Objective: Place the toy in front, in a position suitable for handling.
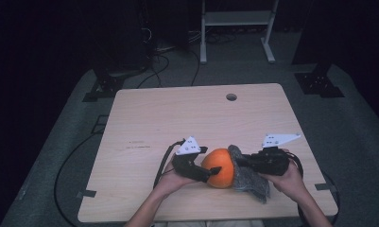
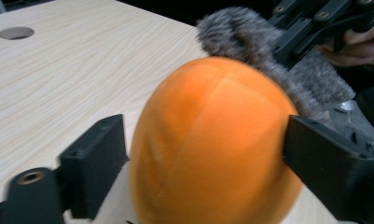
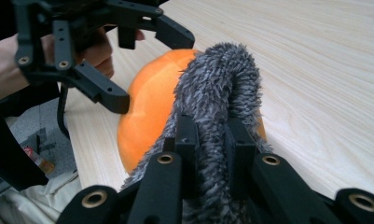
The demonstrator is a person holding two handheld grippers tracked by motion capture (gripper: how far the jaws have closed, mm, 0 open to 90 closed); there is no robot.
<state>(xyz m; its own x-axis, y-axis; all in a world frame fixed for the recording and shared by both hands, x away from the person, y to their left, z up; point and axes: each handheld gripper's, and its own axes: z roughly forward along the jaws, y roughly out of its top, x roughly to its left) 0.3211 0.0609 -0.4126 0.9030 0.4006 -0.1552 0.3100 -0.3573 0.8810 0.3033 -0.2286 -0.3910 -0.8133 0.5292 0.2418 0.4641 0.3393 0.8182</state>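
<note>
An orange plush ball (image 1: 220,166) (image 2: 212,140) (image 3: 147,112) rests on the wooden table (image 1: 177,113) near the front edge. My left gripper (image 1: 211,161) (image 2: 205,149) (image 3: 152,70) comes in from the left with its jaws spread wide on either side of the ball; a thin gap shows at one pad. My right gripper (image 1: 239,161) (image 3: 211,128) (image 2: 292,42) is shut on a grey furry cloth (image 1: 251,182) (image 2: 240,28) (image 3: 217,79), which drapes against the ball's right side.
A round cable hole (image 1: 231,97) (image 2: 16,32) sits at the table's far edge. Behind the table stand a white frame (image 1: 236,19) and cables on the dark floor. Bare wood lies to the left of and behind the ball.
</note>
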